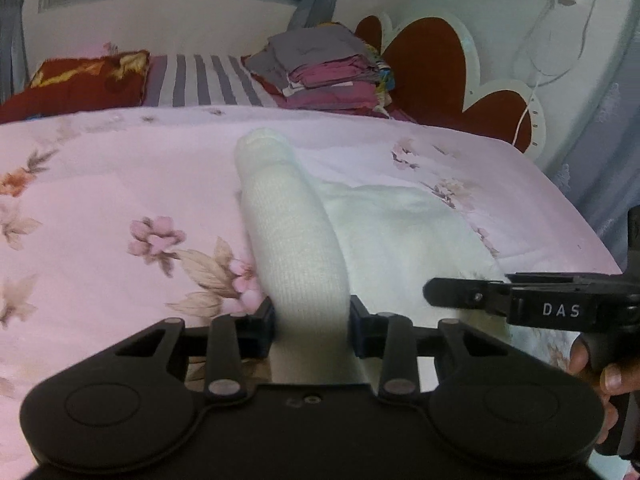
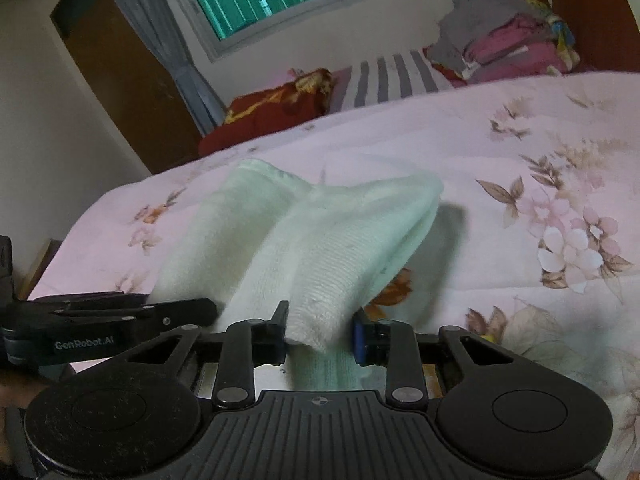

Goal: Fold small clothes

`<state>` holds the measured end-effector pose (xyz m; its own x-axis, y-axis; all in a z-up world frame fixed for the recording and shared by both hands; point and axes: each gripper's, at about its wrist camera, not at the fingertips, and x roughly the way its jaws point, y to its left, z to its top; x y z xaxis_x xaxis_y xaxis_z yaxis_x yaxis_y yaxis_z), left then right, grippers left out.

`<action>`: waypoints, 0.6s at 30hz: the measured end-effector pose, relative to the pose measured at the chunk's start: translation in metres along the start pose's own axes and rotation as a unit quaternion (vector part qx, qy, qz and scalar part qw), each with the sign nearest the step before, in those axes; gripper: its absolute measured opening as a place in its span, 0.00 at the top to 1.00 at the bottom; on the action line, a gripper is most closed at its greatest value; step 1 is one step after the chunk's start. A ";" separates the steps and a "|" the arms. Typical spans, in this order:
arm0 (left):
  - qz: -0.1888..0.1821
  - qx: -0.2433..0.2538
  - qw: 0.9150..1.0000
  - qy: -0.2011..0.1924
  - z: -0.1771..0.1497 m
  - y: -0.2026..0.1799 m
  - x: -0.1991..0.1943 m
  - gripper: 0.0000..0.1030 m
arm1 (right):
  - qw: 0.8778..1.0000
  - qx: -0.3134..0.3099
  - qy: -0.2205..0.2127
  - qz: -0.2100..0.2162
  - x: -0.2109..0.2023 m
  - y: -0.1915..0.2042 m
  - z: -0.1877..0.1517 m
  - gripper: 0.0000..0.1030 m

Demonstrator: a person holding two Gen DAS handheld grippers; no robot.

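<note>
The left tongs [image 1: 312, 328] and right tongs [image 2: 320, 332] each clamped the pale knit garment [image 1: 296, 240], lifted off the floral bed [image 1: 100, 184].

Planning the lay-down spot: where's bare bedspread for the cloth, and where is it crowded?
Free: floral bedspread left of the white cloth, and right of it in the right wrist view. Crowded: folded clothes pile and red pillow on the far side.
</note>
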<state>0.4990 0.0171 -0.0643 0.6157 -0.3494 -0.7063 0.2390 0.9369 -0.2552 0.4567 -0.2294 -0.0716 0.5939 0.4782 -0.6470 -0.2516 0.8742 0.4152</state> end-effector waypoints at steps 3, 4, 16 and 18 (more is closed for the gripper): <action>0.002 0.001 1.000 -0.006 -0.003 0.015 -0.017 0.67 | 1.000 -0.008 -0.006 -0.003 -0.004 0.028 -0.001 0.71; 0.003 -0.001 1.000 -0.009 -0.005 0.022 -0.024 0.67 | 1.000 -0.010 -0.007 -0.002 -0.004 0.038 -0.002 0.71; 0.034 -0.026 0.999 -0.023 -0.029 0.116 -0.095 0.67 | 0.998 -0.049 -0.003 0.027 0.039 0.166 -0.013 0.71; 0.037 -0.030 0.999 -0.023 -0.033 0.132 -0.103 0.67 | 0.998 -0.052 -0.001 0.032 0.050 0.182 -0.016 0.71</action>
<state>0.4425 0.1778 -0.0466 0.6639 -0.2774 -0.6945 0.1468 0.9589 -0.2427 0.4284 -0.0449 -0.0388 0.5753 0.5329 -0.6205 -0.3668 0.8462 0.3866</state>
